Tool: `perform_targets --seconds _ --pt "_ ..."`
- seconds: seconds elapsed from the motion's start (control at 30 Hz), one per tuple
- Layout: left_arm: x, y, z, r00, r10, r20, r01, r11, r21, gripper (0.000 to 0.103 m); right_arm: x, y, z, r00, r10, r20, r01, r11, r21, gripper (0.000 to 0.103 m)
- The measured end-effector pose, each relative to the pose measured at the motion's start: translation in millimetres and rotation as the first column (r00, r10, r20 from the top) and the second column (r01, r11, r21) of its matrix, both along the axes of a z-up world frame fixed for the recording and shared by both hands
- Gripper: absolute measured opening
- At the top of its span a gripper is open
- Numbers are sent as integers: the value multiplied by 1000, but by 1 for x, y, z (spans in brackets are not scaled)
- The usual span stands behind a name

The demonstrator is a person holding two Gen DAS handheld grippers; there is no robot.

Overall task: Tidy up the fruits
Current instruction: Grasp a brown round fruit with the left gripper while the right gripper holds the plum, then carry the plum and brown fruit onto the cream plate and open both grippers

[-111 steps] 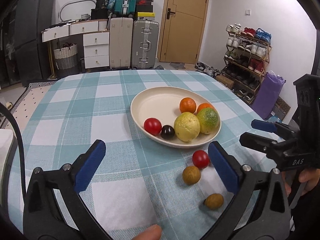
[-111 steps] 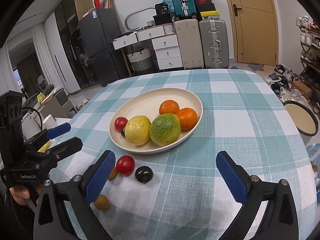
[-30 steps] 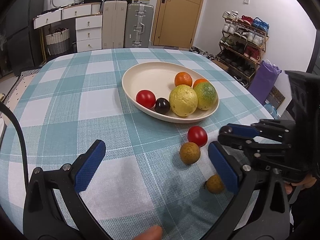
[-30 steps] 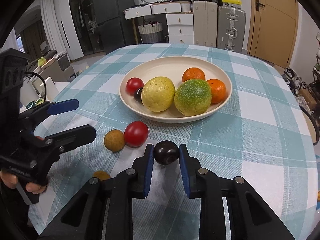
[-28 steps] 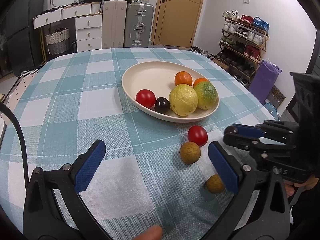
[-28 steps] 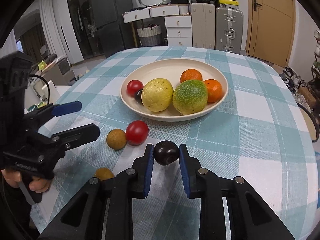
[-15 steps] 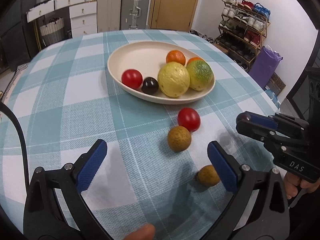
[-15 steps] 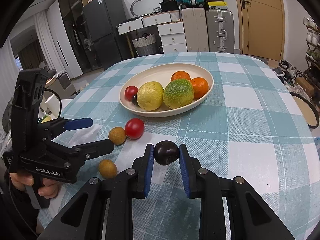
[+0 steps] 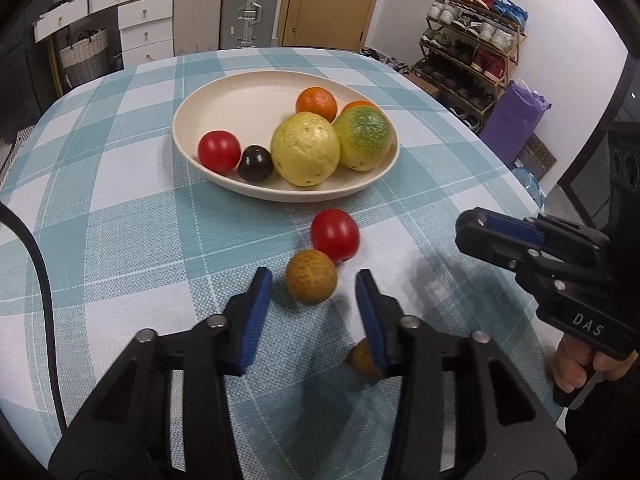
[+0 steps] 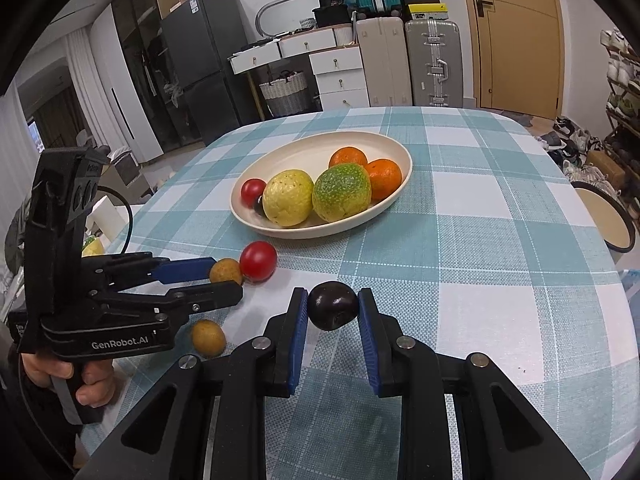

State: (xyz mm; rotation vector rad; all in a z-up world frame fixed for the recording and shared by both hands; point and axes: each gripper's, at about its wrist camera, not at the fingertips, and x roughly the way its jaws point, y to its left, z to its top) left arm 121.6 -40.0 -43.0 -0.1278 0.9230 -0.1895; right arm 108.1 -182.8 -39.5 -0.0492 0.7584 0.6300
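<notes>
The left gripper's right finger [image 9: 374, 320] half hides a small brown fruit [image 9: 359, 360] behind it

Bright even indoor light, soft shadows on counter [image 9: 120, 184], heavy fisheye bending, black vignette corners, mostly sharp.

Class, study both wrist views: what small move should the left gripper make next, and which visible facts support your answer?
Probably ease the left gripper forward and close: its jaws are open, and the brown fruit lies on the cloth just ahead of them, outside the plate. The right gripper already holds the dark plum.
</notes>
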Motion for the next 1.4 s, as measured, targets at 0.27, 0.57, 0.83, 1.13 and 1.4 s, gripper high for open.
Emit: perform_targets --seconds 0.27,0.57,0.83,1.13,1.4 --pt "-1 1 5 1000 4 18 -3 1000 -11 23 -1 -7 4 1000 -14 7 14 1000 16 26" --pt "-10 12 20 996 17 92 -14 999 -30 23 2 -6 1 1000 -15 1 15 1000 17 26" --pt "-14 24 36 985 43 169 -38 999 -35 23 2 -5 5 1000 -12 15 11 999 35 26" --pt "-9 32 52 972 69 225 -63 997 -36 23 8 4 26 998 6 63 -8 999 34 26" --pt "2 36 59 964 91 249 -83 996 -41 23 20 17 39 996 19 84 -22 999 31 26"
